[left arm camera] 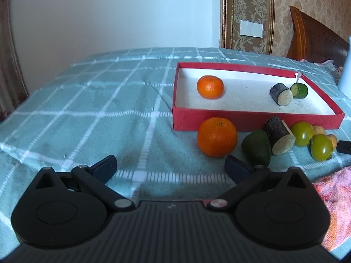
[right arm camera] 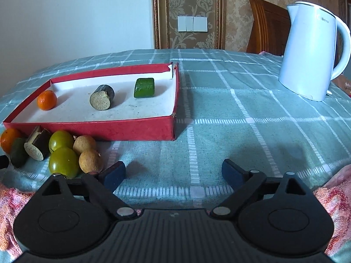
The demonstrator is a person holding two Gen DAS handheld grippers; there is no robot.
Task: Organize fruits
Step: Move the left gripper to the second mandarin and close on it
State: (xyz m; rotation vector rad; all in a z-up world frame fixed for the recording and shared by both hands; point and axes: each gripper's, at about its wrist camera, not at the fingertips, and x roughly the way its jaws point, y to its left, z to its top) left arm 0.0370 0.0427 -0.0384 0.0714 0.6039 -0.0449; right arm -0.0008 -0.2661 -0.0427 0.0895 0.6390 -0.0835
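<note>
A red box (left arm camera: 252, 120) (right arm camera: 98, 129) holds a small orange (left arm camera: 210, 87) (right arm camera: 46, 100), a dark cut cylinder (left arm camera: 281, 94) (right arm camera: 102, 100) and a green cut piece (left arm camera: 299, 90) (right arm camera: 144, 87). In front of it lie a larger orange (left arm camera: 216, 139) (right arm camera: 8, 139), a dark green avocado (left arm camera: 257, 148) (right arm camera: 18, 152), a second dark cylinder (left arm camera: 278, 134) (right arm camera: 37, 145), two green tomatoes (left arm camera: 302, 133) (right arm camera: 63, 162) and two tan round fruits (right arm camera: 90, 161). My left gripper (left arm camera: 171, 168) is open and empty, just short of the larger orange. My right gripper (right arm camera: 173, 173) is open and empty, right of the fruit pile.
A white kettle (right arm camera: 311, 54) stands at the back right of the checked teal cloth (right arm camera: 241, 120). A pink towel (left arm camera: 335, 197) (right arm camera: 8, 206) lies at the near edge. A wooden headboard (left arm camera: 318, 37) and wall are behind.
</note>
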